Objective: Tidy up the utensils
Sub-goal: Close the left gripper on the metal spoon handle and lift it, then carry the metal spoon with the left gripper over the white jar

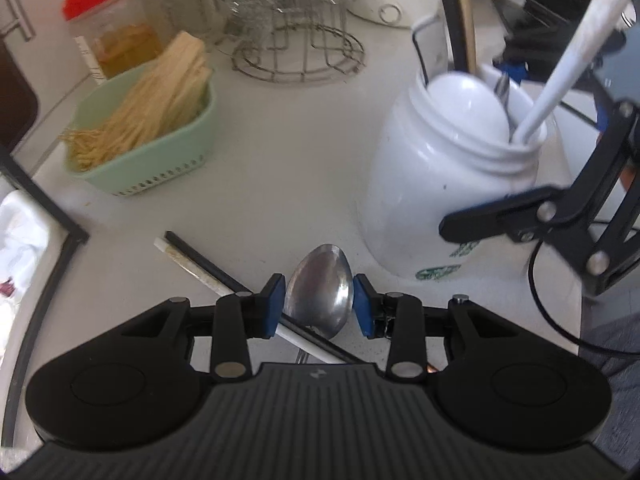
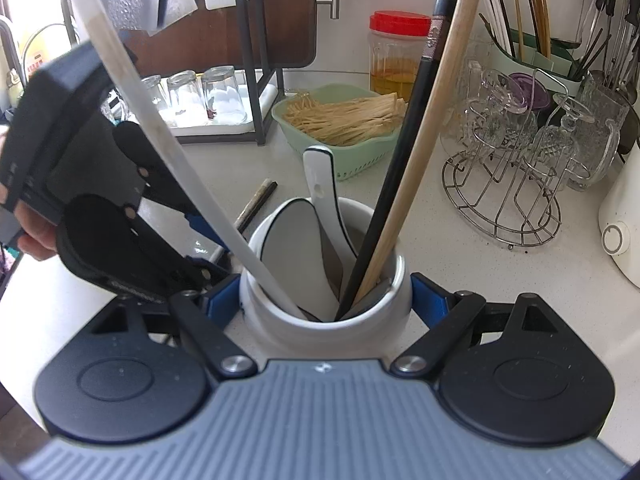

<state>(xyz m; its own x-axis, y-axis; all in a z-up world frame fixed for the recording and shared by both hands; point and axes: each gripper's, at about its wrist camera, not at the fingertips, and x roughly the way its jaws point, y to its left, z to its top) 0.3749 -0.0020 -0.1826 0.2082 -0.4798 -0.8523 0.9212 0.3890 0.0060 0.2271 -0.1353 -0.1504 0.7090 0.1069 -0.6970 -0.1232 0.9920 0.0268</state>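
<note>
In the left wrist view my left gripper (image 1: 320, 304) is shut on the bowl of a metal spoon (image 1: 320, 286), one blue pad against each of its edges, low over the counter. The spoon lies across a white chopstick (image 1: 188, 266) and a black chopstick (image 1: 208, 260). To the right stands a white jar (image 1: 420, 184). My right gripper (image 2: 324, 300) is shut on the white jar (image 2: 320, 332) just below its rim. The jar holds a white ceramic spoon (image 2: 296, 248), a white chopstick (image 2: 160, 132), a black chopstick (image 2: 412, 120) and a wooden stick (image 2: 436, 120).
A green basket (image 1: 168, 168) of thin wooden sticks sits at the back left, with a red-lidded jar (image 1: 112, 32) behind it. A wire rack (image 2: 504, 200) of glasses stands at the right, beside a white appliance (image 2: 620, 220). A tray of upturned glasses (image 2: 200, 96) sits under a black frame.
</note>
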